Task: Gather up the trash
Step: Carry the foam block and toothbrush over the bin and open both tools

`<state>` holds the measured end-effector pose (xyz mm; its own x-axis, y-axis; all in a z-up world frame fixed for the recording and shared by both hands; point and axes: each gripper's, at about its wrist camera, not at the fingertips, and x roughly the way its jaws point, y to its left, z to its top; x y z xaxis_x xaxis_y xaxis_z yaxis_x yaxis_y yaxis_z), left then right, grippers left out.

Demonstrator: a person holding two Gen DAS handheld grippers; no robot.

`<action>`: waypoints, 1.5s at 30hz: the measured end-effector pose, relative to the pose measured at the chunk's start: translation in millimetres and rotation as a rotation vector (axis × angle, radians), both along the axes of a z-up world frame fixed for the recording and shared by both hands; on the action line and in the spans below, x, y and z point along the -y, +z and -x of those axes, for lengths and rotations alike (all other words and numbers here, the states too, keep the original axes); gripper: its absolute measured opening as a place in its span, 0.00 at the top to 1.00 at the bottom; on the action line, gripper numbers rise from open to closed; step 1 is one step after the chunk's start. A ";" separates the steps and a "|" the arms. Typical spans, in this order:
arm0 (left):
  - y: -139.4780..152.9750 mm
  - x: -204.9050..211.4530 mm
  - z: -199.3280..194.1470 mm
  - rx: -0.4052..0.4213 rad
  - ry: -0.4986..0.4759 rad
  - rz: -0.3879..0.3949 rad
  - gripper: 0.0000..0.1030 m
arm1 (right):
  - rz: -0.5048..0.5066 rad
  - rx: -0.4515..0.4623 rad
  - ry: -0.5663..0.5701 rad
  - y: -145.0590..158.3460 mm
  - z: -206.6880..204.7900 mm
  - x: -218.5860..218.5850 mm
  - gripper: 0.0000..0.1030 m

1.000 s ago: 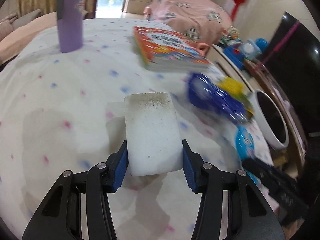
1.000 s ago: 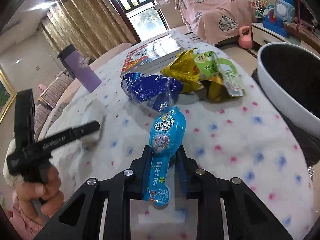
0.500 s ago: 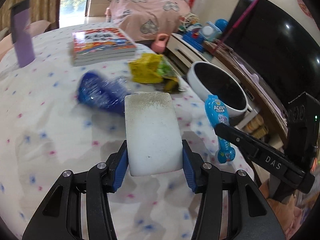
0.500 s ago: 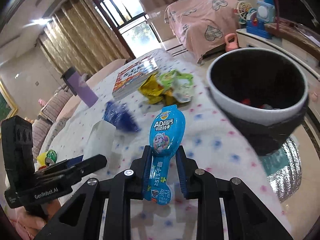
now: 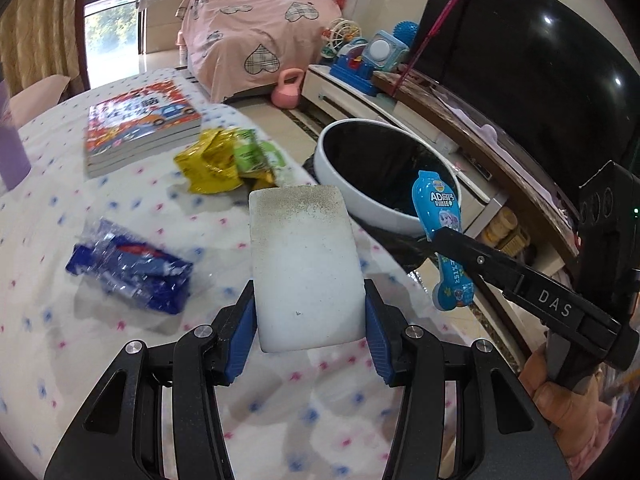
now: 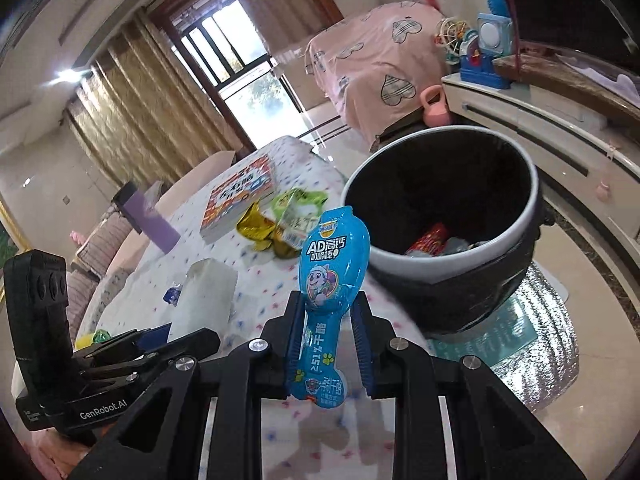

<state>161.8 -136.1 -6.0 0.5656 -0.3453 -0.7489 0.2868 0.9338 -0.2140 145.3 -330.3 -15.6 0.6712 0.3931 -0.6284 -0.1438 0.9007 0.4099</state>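
Spotted white cloth [image 5: 60, 264] covered the table in a living room, with a pink heart-print cover [image 5: 256, 36] draped over furniture at twelve o'clock and a dark television [image 5: 520, 80] at two o'clock in the left wrist view. Going left to right across that view, a purple bottle [image 5: 12, 148] stood at nine o'clock, a stack of picture books [image 5: 136, 128] lay at eleven o'clock, a crumpled blue wrapper [image 5: 132, 272] lay at nine o'clock nearer the centre, and yellow and green snack bags [image 5: 228, 160] lay just beyond the centre. The left gripper [image 5: 308, 320] pinched a white sponge block [image 5: 304, 264], its far end speckled grey, above the cloth. A white-rimmed trash bin [image 5: 360, 200] with a black liner stood off the table's edge at one o'clock. At three o'clock the right gripper [image 6: 326, 328] was clamped on a light blue snack packet [image 6: 332, 264], held upright near the bin's rim. In the right wrist view, red wrapping [image 6: 428, 240] lay inside the bin. A person's hand [image 5: 560, 392] gripped the right tool's handle.
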 end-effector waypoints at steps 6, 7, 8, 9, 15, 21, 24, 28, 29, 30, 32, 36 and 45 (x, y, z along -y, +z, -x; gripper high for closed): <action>2.9 16.3 -6.3 0.007 -0.021 -0.013 0.53 | -0.009 0.013 -0.022 3.4 -2.0 16.2 0.77; 3.7 18.9 -7.7 0.008 -0.024 -0.014 0.53 | -0.010 0.014 -0.025 4.0 -1.9 18.0 0.77; 4.1 21.1 -8.5 0.009 -0.027 -0.014 0.53 | -0.011 0.016 -0.028 4.8 -2.6 20.0 0.77; 4.3 23.2 -9.3 0.010 -0.029 -0.014 0.53 | -0.012 0.018 -0.032 5.6 -2.7 22.6 0.77; 7.1 36.9 -18.4 0.016 -0.044 -0.022 0.53 | -0.014 0.026 -0.052 9.3 -8.6 36.2 0.77; 9.7 49.5 -25.4 0.021 -0.054 -0.025 0.53 | -0.013 0.033 -0.066 11.2 -14.9 46.4 0.77; 10.9 54.4 -30.9 0.021 -0.058 -0.026 0.53 | -0.010 0.037 -0.072 12.8 -18.3 49.6 0.77; 13.6 60.7 -38.7 0.025 -0.061 -0.029 0.53 | -0.005 0.042 -0.080 15.8 -25.1 55.7 0.77; 14.4 62.8 -41.0 0.026 -0.062 -0.031 0.53 | -0.004 0.044 -0.082 16.1 -26.0 57.1 0.77; 15.0 64.2 -42.9 0.027 -0.063 -0.032 0.53 | -0.003 0.044 -0.083 16.3 -27.4 58.4 0.77; 15.7 68.0 -47.7 0.027 -0.066 -0.034 0.53 | -0.002 0.045 -0.087 17.0 -31.0 61.6 0.77; 16.6 73.7 -55.4 0.028 -0.070 -0.037 0.53 | 0.004 0.046 -0.092 18.0 -35.9 65.1 0.77; 15.7 84.2 -77.4 0.018 -0.082 -0.052 0.53 | 0.020 0.031 -0.100 14.9 -53.8 73.3 0.77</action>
